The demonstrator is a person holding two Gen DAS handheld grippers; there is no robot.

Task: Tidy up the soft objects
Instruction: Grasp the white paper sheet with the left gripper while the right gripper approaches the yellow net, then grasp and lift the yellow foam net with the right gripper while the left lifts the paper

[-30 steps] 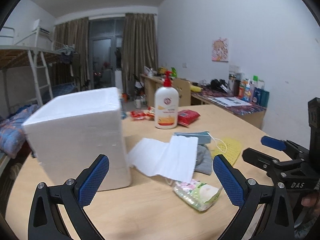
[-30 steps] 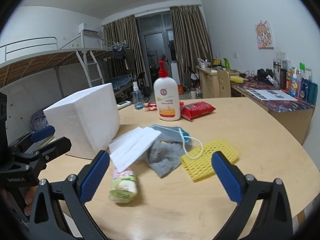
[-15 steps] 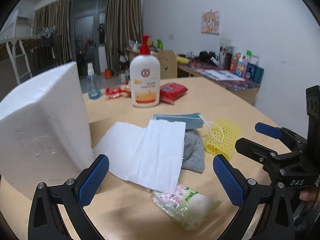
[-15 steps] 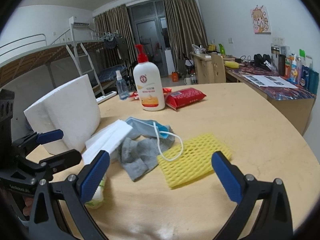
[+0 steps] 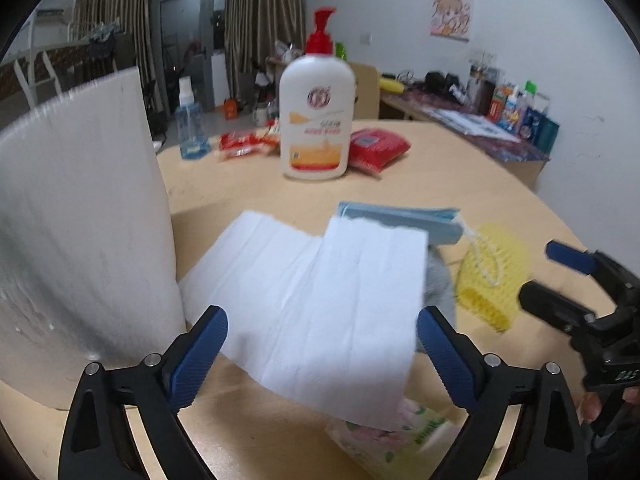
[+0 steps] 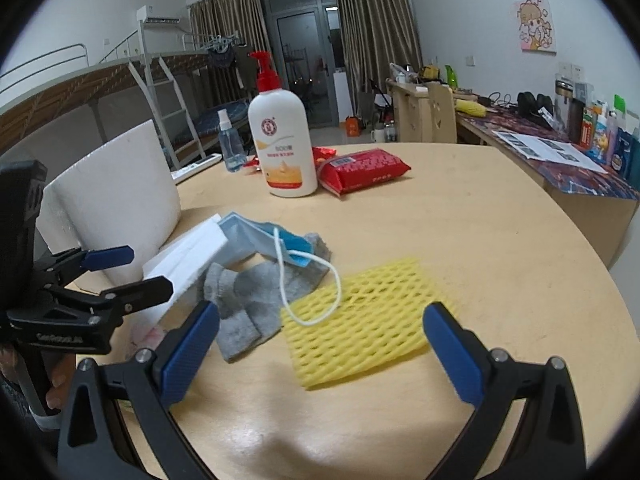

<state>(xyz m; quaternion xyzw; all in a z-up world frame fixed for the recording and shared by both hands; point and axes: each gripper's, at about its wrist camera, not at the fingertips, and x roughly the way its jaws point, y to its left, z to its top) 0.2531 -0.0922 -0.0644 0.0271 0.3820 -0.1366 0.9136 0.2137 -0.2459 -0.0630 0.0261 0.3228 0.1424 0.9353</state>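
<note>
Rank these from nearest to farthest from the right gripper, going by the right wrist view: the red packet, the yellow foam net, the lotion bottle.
1. Yellow foam net: flat on the table just ahead of the right gripper, between its open fingers.
2 and 3. Lotion bottle, upright far left, and red packet, lying beside it on the right: too close to call.

Both wrist views look down-forward, close over the table toward the pump bottle, sharing it

white walls are seen, brown curtains are drawn beside a dark glass door, and a bunk bed is set left.
</note>
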